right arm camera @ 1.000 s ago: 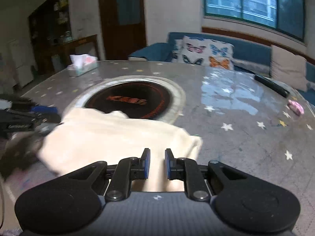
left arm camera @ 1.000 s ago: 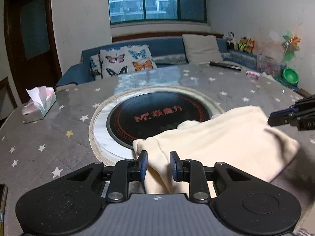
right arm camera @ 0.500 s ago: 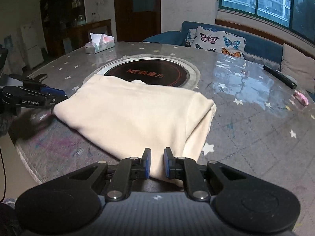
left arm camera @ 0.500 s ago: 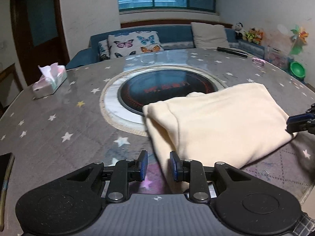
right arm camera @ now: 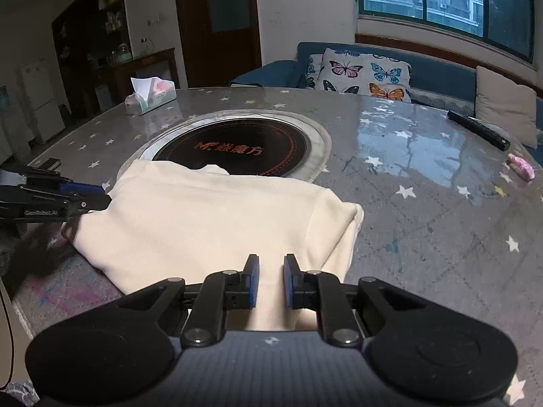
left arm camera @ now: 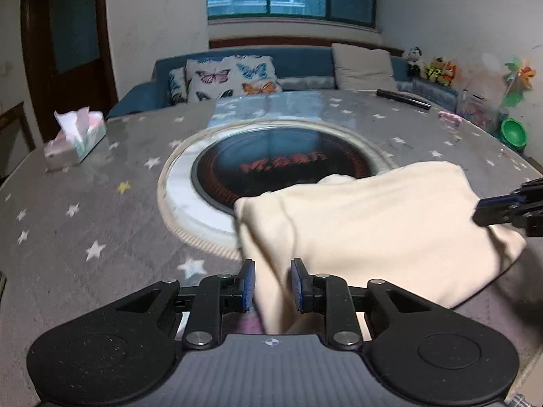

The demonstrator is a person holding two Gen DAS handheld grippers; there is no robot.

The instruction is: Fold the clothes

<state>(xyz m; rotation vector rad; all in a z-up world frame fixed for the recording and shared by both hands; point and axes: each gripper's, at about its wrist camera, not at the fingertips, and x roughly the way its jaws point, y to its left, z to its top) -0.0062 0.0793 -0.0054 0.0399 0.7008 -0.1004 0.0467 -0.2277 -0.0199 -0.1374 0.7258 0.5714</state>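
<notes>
Two hand-held tools grip a folded cream garment that lies on a round desk, its far edge overlapping the black hotplate set in the desk's middle. The left tool has its blue pads narrowly apart, clamped on a bunched fold at the garment's near left corner. The right tool has its pads closer together, pinching the near right edge. Both tools tilt downward toward the hotplate. Beyond the hotplate the starred desk surface lies open; a tissue box sits well to its left, a dark remote far to its right.
</notes>
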